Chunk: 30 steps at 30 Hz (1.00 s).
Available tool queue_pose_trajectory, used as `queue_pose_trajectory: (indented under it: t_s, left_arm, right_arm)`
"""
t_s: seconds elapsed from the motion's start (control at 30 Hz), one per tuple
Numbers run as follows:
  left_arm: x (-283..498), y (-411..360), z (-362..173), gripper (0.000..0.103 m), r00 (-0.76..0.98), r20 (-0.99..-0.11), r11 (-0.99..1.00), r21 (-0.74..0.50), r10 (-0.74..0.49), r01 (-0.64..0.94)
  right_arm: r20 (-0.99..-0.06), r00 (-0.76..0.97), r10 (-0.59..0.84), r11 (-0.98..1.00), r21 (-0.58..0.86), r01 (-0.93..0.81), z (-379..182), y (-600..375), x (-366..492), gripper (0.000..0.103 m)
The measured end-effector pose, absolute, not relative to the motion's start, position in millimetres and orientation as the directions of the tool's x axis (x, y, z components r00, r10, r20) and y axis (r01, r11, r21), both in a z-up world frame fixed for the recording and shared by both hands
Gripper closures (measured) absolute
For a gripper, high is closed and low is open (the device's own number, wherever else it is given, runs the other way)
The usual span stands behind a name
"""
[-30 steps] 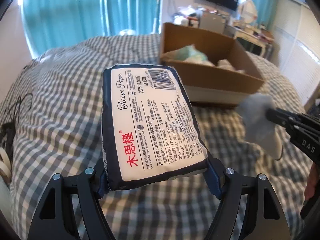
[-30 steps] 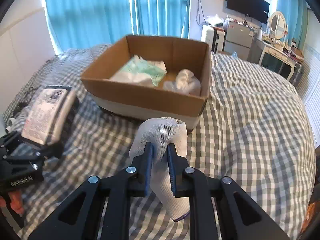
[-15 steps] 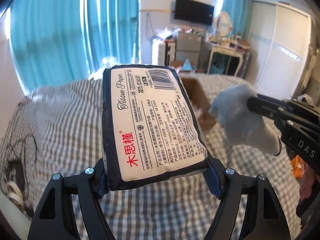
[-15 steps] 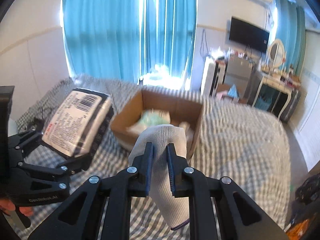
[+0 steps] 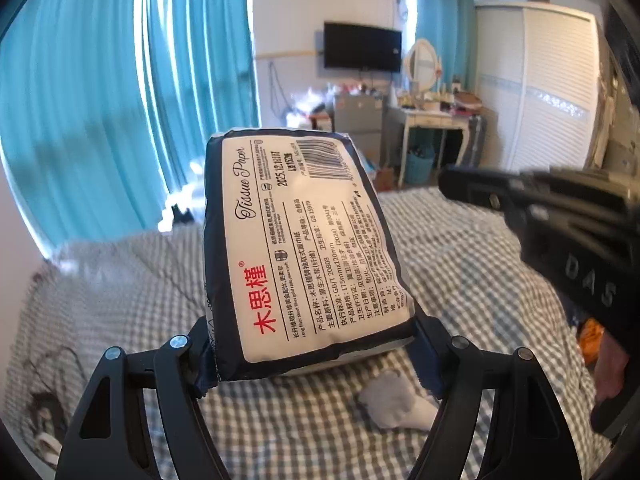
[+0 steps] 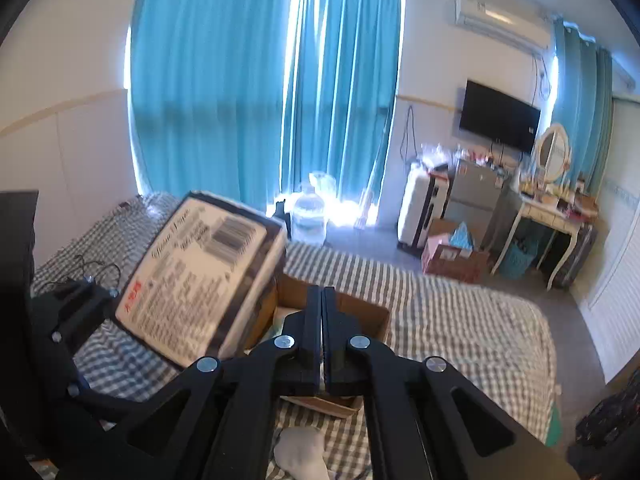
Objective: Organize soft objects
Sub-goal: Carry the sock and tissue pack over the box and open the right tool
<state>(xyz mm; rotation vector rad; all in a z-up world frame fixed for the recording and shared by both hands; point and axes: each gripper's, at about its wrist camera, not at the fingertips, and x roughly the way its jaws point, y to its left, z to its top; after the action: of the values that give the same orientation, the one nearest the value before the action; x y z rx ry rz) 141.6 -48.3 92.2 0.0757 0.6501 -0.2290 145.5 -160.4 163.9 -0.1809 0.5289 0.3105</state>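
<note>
left gripper (image 5: 312, 350) clamps tissue pack (image 5: 304, 248); sock (image 5: 394, 404) lies on bed (image 5: 460, 272)

long teal curtains (image 6: 224, 92) hang over a tall window, with bright daylight breaking through the gap between them (image 6: 298, 88). the walls are white, with a white air conditioner (image 6: 500, 20) mounted high and a black flat television (image 6: 498, 120) below it. a white vanity desk (image 6: 548, 216) carries an oval mirror (image 6: 554, 154). a white louvred wardrobe (image 5: 536, 88) stands at the right. a bed with a grey-and-white checked cover (image 6: 460, 320) fills the foreground.
</note>
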Motion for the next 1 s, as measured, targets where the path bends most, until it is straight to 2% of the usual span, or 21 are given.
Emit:
queue_pose_trajectory:
  t_s: [0.1,0.23,0.27,0.33,0.37,0.4,0.5,0.67,0.7,0.77,0.87,1.0]
  left_arm:
    - [154.8,-45.1,56.6,0.028,0.736,-0.652,0.973,-0.012,-0.184,0.232]
    - [151.4,-39.3,2.3,0.028,0.691,-0.698,0.971,-0.030,-0.189,0.235]
    - [149.0,-39.1,-9.9,0.028,0.677,-0.711,0.972,-0.040,-0.190,0.231]
    - [143.6,-38.2,-35.3,0.028,0.646,-0.739,0.974,-0.063,-0.192,0.218]
    - [141.4,-37.9,-44.6,0.028,0.634,-0.749,0.975,-0.073,-0.194,0.212]
    - [139.1,-37.9,-53.0,0.028,0.626,-0.756,0.975,-0.078,-0.193,0.206]
    - [133.9,-40.2,-66.5,0.028,0.613,-0.770,0.978,-0.064,-0.176,0.200]
    - [127.3,-39.8,-58.8,0.028,0.618,-0.767,0.977,-0.055,-0.173,0.204]
    - [124.2,-37.5,-55.9,0.028,0.624,-0.763,0.978,-0.051,-0.169,0.202]
    - [119.1,-33.4,-49.6,0.028,0.632,-0.756,0.978,-0.052,-0.170,0.200]
    - [115.6,-33.2,-34.6,0.028,0.654,-0.737,0.978,-0.047,-0.171,0.204]
    - [117.9,-35.2,-9.8,0.028,0.692,-0.702,0.976,-0.022,-0.168,0.214]
  right_arm:
    - [-0.579,0.768,0.275,0.936,-0.023,-0.352,122.6,-168.9,162.0,0.103]
    - [-0.671,0.699,0.246,0.928,-0.044,-0.369,53.2,-175.0,170.9,0.103]
    - [-0.682,0.689,0.244,0.927,-0.045,-0.373,41.1,-177.4,168.6,0.098]
    - [-0.731,0.635,0.248,0.926,-0.015,-0.378,4.3,-181.9,166.8,0.068]
    - [-0.749,0.613,0.251,0.925,0.000,-0.379,-7.9,-185.7,165.3,0.043]
    - [-0.767,0.591,0.249,0.927,0.011,-0.376,-23.5,-186.8,164.2,0.038]
    - [-0.808,0.533,0.253,0.927,0.046,-0.371,-57.7,-186.8,161.2,0.038]
    - [-0.870,0.442,0.219,0.933,0.054,-0.356,-94.0,-183.7,165.6,0.037]
    - [-0.883,0.419,0.211,0.933,0.053,-0.357,-101.5,-182.6,165.9,0.044]
    - [-0.900,0.381,0.214,0.930,0.068,-0.362,-111.3,-182.6,165.3,0.071]
    - [-0.879,0.416,0.232,0.927,0.070,-0.369,-99.8,-184.6,156.2,0.081]
    - [-0.810,0.518,0.274,0.917,0.058,-0.395,-44.5,-188.2,142.5,0.082]
